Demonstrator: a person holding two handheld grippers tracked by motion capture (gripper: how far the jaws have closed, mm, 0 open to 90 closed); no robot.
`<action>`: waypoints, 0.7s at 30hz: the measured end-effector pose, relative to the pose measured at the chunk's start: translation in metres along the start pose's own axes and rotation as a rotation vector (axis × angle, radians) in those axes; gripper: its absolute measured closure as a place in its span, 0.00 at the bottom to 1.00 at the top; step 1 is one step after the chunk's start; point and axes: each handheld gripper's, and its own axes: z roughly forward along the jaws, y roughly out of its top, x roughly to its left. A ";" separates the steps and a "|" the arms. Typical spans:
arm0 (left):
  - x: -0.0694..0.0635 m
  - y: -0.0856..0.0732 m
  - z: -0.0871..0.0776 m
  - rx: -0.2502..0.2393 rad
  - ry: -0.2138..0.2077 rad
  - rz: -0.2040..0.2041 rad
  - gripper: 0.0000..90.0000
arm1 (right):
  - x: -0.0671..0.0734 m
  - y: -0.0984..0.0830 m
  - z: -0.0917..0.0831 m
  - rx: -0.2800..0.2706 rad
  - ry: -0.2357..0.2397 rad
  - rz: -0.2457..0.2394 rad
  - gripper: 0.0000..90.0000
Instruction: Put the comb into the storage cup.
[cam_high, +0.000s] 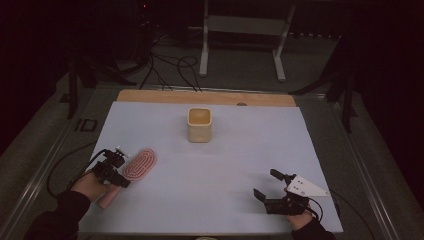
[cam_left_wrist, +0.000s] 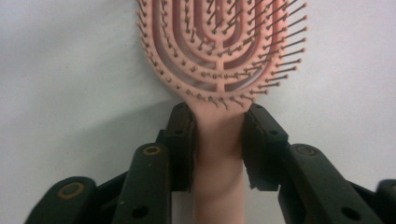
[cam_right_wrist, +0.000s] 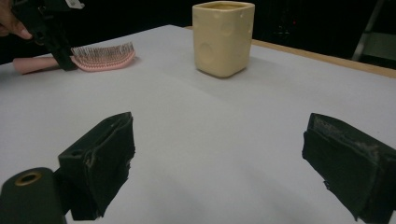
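A pink hairbrush (cam_left_wrist: 219, 56) lies bristles up on the white table cover (cam_high: 225, 165), near its left edge. My left gripper (cam_left_wrist: 218, 135) is clamped on the brush's handle, just below the bristled head. A cream square cup (cam_high: 200, 125) stands well apart, toward the far side. My right gripper (cam_right_wrist: 219, 154) hovers with its jaws spread wide, grasping nothing.
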 end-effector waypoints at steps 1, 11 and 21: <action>0.000 0.000 0.000 0.000 -0.001 -0.002 0.75 | 0.000 0.000 0.000 0.000 -0.001 -0.006 0.10; 0.001 0.001 0.000 0.004 0.002 -0.002 0.79 | -0.001 0.000 0.000 0.001 0.001 -0.003 0.10; 0.000 -0.001 -0.003 -0.063 -0.009 -0.003 0.79 | -0.001 0.000 0.000 -0.001 -0.001 0.002 0.10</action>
